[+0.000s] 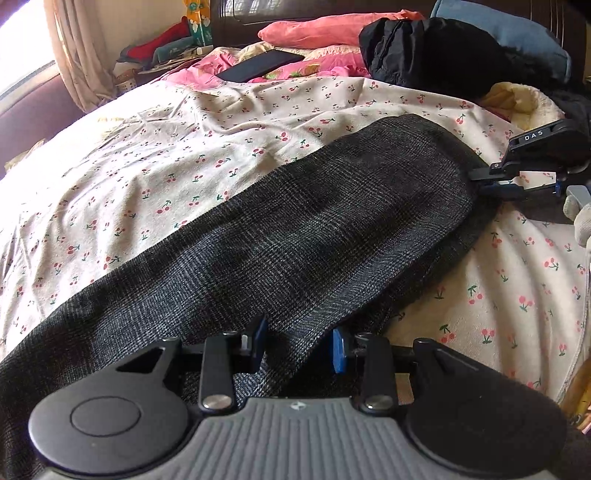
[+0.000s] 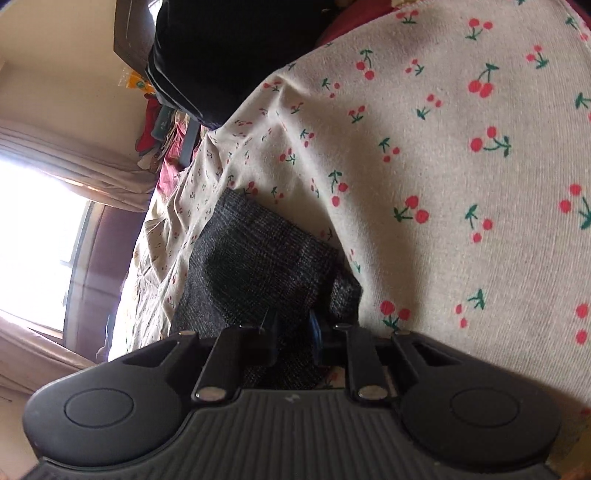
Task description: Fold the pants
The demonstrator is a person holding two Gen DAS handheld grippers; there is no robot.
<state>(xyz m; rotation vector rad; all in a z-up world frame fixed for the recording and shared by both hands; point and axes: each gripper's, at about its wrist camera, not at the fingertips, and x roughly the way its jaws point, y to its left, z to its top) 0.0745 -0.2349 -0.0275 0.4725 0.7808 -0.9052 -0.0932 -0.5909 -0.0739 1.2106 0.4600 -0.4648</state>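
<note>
Dark grey checked pants (image 1: 295,229) lie stretched across the cherry-print bed sheet (image 1: 166,155). My left gripper (image 1: 299,345) is shut on the near end of the pants, cloth bunched between its blue pads. My right gripper (image 1: 480,181) shows at the far right in the left wrist view, pinching the far end of the pants. In the right wrist view my right gripper (image 2: 293,334) is shut on the pants (image 2: 258,266), with the sheet (image 2: 443,147) close behind.
A black jacket (image 1: 424,51) and a blue pillow (image 1: 517,33) lie at the head of the bed. A dark phone (image 1: 258,64) rests on pink bedding (image 1: 332,29). A curtain (image 1: 77,48) and window are at the left.
</note>
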